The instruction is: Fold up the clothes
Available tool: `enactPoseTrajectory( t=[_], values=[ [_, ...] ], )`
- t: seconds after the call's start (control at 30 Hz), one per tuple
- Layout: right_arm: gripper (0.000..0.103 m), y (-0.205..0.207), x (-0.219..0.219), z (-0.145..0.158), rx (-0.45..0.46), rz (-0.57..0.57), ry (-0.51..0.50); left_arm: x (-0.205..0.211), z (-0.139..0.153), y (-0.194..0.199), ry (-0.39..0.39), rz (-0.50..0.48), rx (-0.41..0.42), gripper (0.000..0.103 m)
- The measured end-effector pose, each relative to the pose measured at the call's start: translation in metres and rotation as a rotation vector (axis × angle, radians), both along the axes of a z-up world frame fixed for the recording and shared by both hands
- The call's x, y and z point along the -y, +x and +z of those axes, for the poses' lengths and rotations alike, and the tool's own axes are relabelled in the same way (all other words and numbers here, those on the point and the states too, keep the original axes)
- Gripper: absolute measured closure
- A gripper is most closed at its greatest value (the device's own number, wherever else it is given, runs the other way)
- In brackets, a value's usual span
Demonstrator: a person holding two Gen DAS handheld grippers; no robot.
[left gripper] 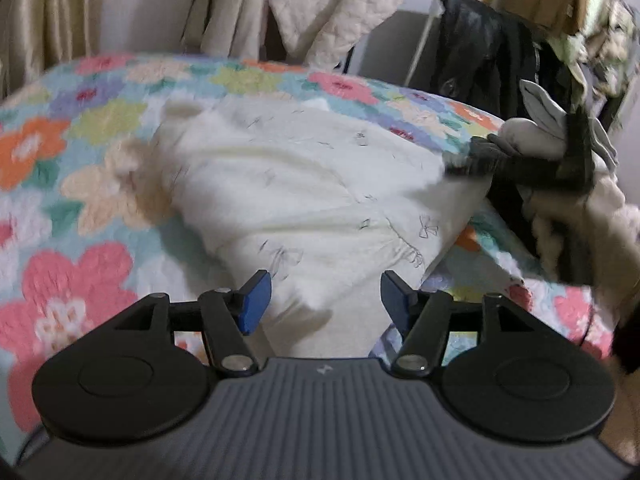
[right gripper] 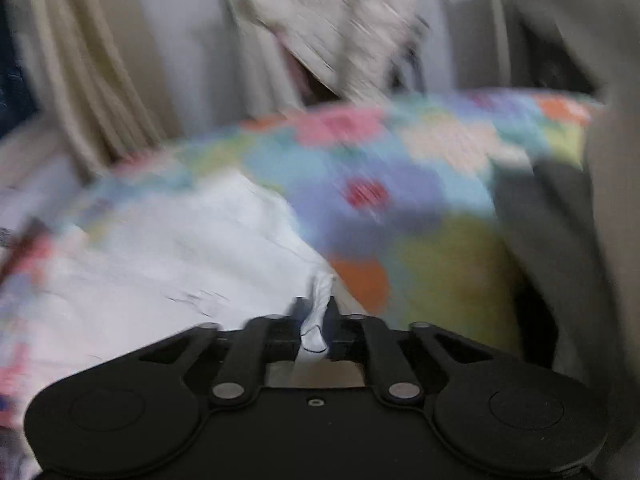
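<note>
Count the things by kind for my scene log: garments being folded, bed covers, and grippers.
White printed garment: 1
Floral quilt: 1
Grippers: 2, the left gripper open, the right gripper pinching the garment's edge
Total: 4

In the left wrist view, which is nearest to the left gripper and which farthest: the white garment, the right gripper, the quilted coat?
1. White garment: just ahead of the left gripper, on the floral blanket.
2. Right gripper: farther, at right, on the garment's edge.
3. Quilted coat: hanging beyond the bed, top.
</note>
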State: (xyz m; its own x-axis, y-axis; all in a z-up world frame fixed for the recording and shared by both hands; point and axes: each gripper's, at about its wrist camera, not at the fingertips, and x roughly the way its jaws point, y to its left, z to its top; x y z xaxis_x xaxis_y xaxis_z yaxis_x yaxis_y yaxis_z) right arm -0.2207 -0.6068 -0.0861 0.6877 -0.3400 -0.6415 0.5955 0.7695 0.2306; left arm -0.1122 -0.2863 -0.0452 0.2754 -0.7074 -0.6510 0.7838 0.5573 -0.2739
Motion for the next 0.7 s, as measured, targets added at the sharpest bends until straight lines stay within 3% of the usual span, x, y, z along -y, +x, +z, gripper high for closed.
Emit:
enactPoseTrajectory(
  t=[0.1,0.13,0.17,0.3,0.37,0.7],
  values=[
    [0.058,-0.008,0.000,0.011,0.034,-0.042,0.038,-0.003,-0.015,0.009,-0.014,0.053,-0.076,0.042],
    [0.042,-0.014,-0.002,0.019,0.056,-0.050,0.021,-0.005,-0.020,0.013,-0.027,0.073,-0.113,0.042],
    [0.038,-0.020,-0.007,0.027,0.067,-0.052,-0.008,-0.006,-0.026,0.017,-0.044,0.093,-0.156,0.042],
    [0.035,-0.045,-0.023,0.040,0.044,-0.038,0.015,-0.011,-0.044,0.030,-0.082,0.154,-0.283,0.042],
    [0.022,-0.049,-0.022,0.033,0.043,-0.014,0.095,-0.013,-0.050,0.032,-0.082,0.169,-0.314,0.041],
    [0.019,-0.021,-0.010,-0.029,0.133,-0.038,0.195,-0.011,-0.063,0.030,-0.172,0.198,-0.339,0.034]
  ],
)
